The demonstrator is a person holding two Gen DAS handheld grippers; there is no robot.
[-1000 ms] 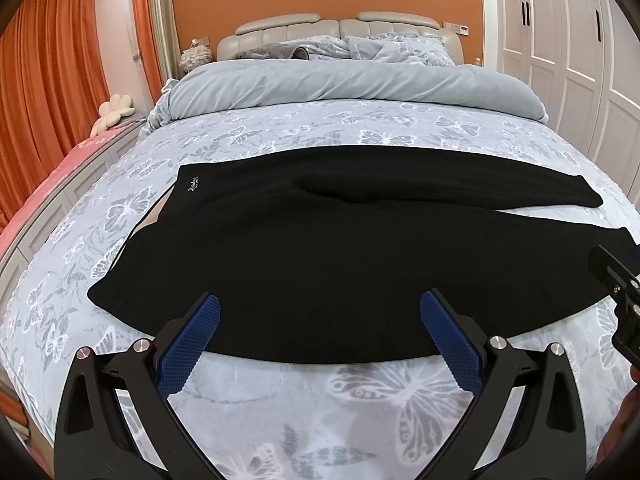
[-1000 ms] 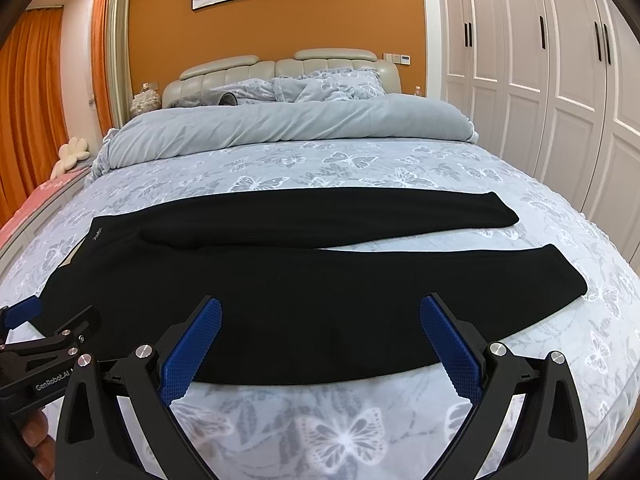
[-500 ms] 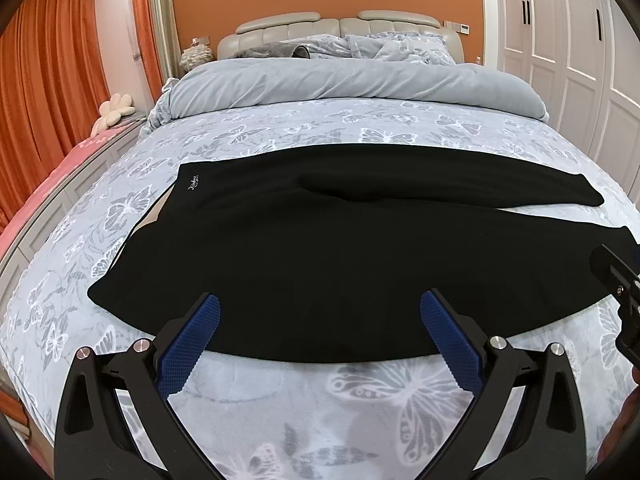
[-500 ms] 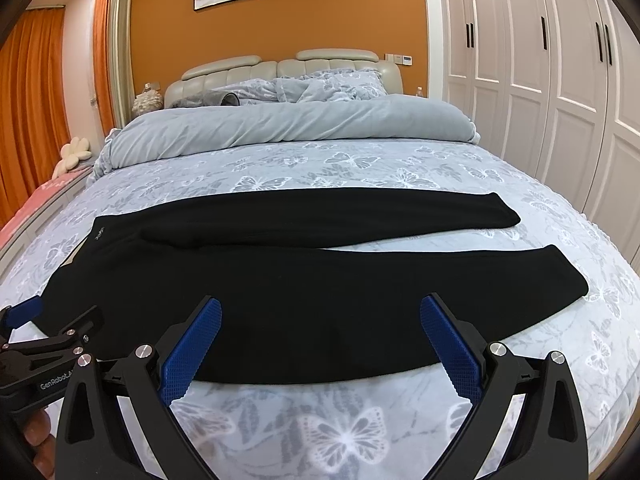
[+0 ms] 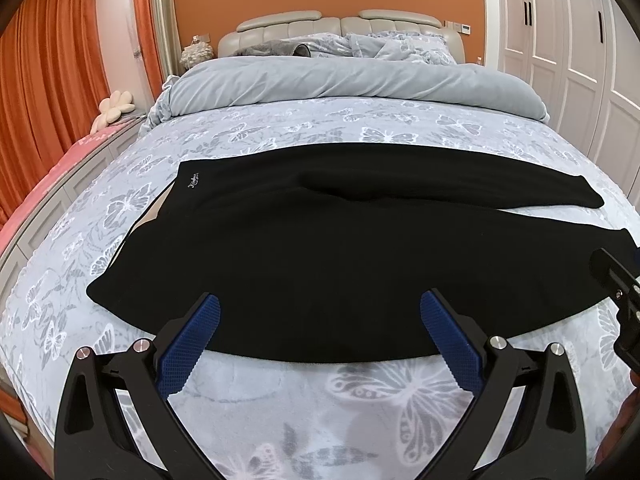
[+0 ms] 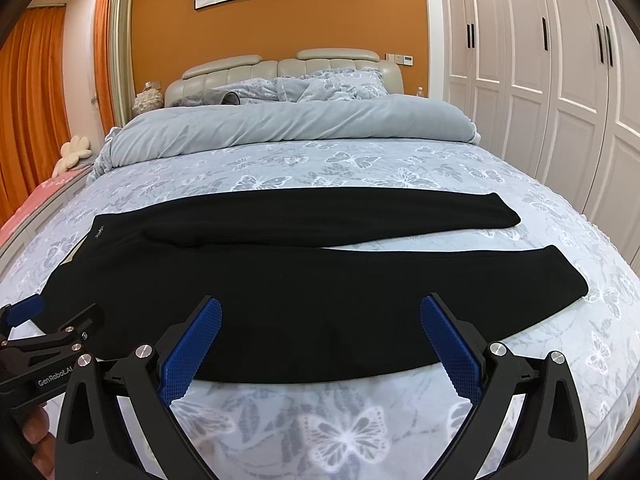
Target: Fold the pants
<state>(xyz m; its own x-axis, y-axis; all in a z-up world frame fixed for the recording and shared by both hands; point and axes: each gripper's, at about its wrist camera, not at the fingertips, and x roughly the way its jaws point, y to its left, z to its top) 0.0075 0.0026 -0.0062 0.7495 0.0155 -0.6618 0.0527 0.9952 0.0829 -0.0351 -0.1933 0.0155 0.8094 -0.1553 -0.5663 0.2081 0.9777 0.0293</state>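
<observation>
Nothing moved, pants apparently beyond tongs

Home bedroom: bed, wardrobe.

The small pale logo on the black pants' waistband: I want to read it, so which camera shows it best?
The left wrist view: the small pale logo sits nearer and larger on the black knit pants. The right wrist view shows it only as a tiny far-off mark.

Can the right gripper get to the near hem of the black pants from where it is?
Probably yes. The right gripper is open and empty just short of the black pants, whose near leg hem lies flat on the bedspread ahead and to its right, nothing between.
</observation>
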